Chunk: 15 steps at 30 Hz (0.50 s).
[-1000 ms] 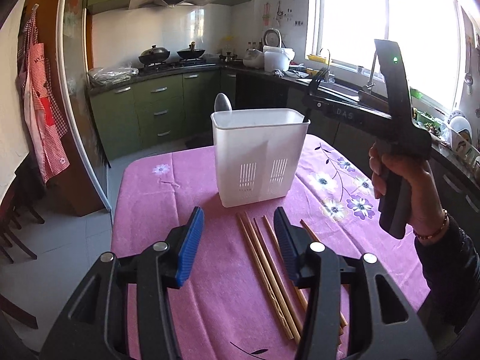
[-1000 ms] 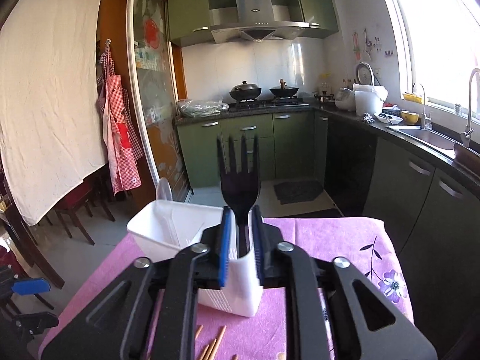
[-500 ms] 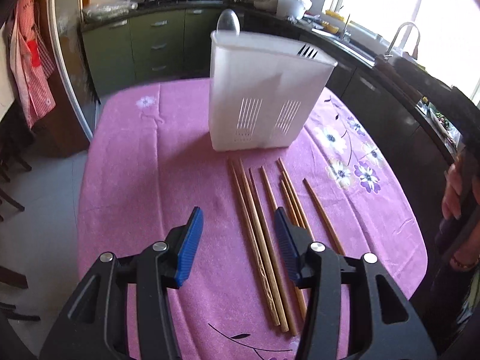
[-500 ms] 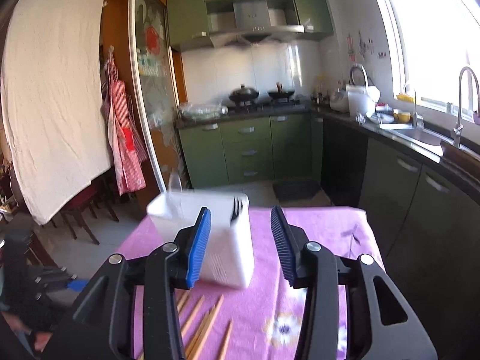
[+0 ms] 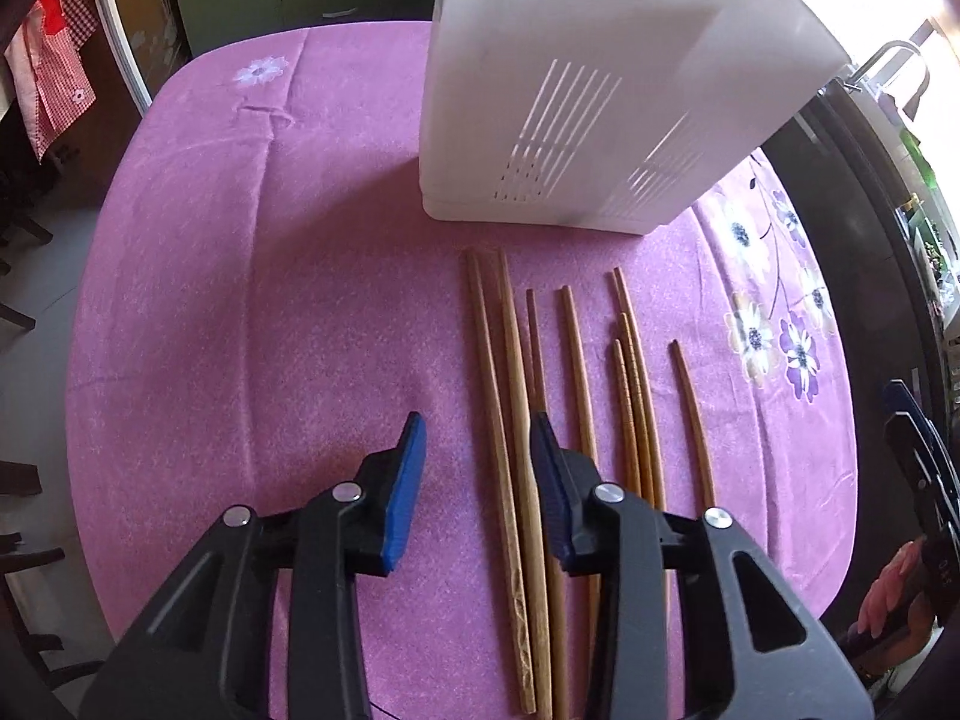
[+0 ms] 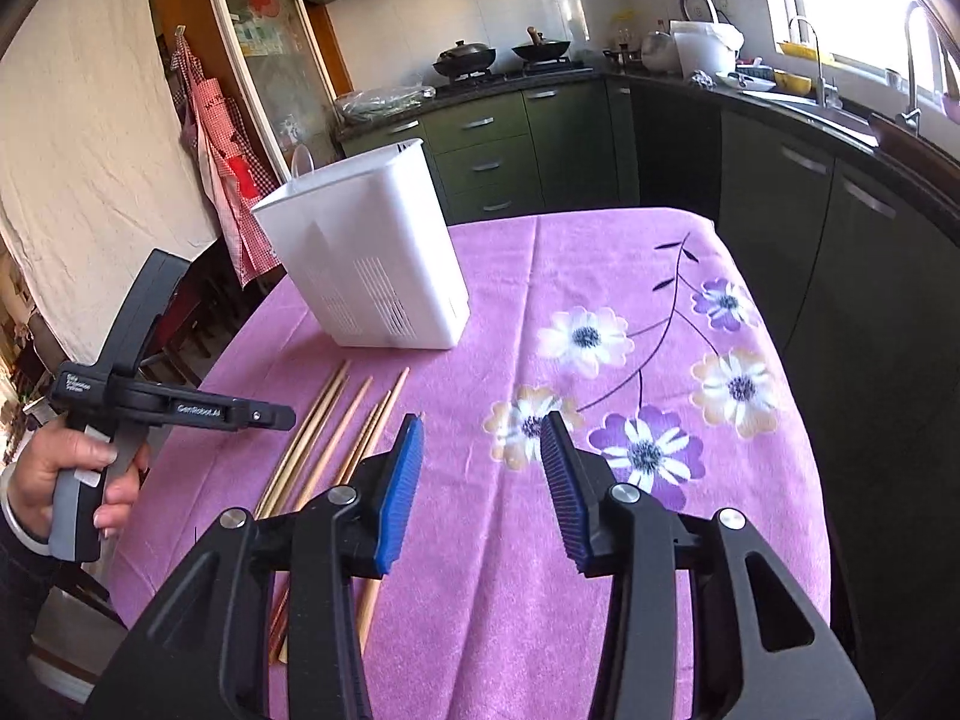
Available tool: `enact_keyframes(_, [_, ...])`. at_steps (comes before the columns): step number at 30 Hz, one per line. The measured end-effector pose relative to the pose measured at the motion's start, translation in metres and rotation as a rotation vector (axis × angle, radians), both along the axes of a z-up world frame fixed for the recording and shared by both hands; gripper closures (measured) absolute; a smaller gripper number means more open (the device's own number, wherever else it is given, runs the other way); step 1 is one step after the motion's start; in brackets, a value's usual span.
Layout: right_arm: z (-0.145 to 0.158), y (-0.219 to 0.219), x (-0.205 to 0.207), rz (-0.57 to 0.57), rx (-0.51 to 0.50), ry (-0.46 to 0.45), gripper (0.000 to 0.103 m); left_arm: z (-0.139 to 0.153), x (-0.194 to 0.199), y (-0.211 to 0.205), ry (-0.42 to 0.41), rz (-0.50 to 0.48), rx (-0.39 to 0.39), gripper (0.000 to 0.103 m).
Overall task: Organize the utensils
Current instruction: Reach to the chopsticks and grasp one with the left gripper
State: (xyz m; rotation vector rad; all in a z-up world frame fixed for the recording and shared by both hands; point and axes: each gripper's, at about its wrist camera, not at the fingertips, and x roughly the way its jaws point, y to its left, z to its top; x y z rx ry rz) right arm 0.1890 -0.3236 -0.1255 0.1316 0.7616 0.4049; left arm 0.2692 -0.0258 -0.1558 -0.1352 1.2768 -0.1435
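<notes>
Several wooden chopsticks [image 5: 576,360] lie side by side on the purple tablecloth [image 5: 270,300], in front of a white slotted utensil holder [image 5: 600,90]. My left gripper [image 5: 477,450] points steeply down over them. Its jaws are closing around the two longest chopsticks [image 5: 510,408], and the blue pads stand clear of the wood. My right gripper [image 6: 480,438] hovers open and empty over the cloth, right of the chopsticks [image 6: 336,420]. The holder [image 6: 372,264] stands upright beyond, with a spoon [image 6: 302,159] and dark fork tips [image 6: 405,147] showing above its rim.
A person's hand [image 6: 78,468] grips the left tool's handle at the table's left edge. Green cabinets [image 6: 480,144] and a dark counter with a sink [image 6: 810,114] run behind and to the right. A checked apron [image 6: 222,138] hangs at the left.
The right gripper let the black fork go into the holder, opened and drew back. The left gripper tilted down and dropped onto the chopsticks, and its jaws narrowed around the two longest.
</notes>
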Motion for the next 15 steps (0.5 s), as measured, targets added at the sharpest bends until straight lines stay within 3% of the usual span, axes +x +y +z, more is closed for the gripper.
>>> enact_keyframes(3, [0.003,0.000,0.004,0.000,0.009,0.005,0.062,-0.006,0.007,-0.003,0.022,0.007,0.026,0.082])
enact_keyframes(13, [-0.001,-0.009,0.004,0.001,0.020,0.021,0.062,-0.013,0.026,-0.030,0.039,-0.003,0.099,0.082])
enact_keyframes(15, [-0.001,-0.011,0.005,-0.001,0.019,0.023,0.062,-0.014,0.029,-0.035,0.042,0.001,0.130,0.089])
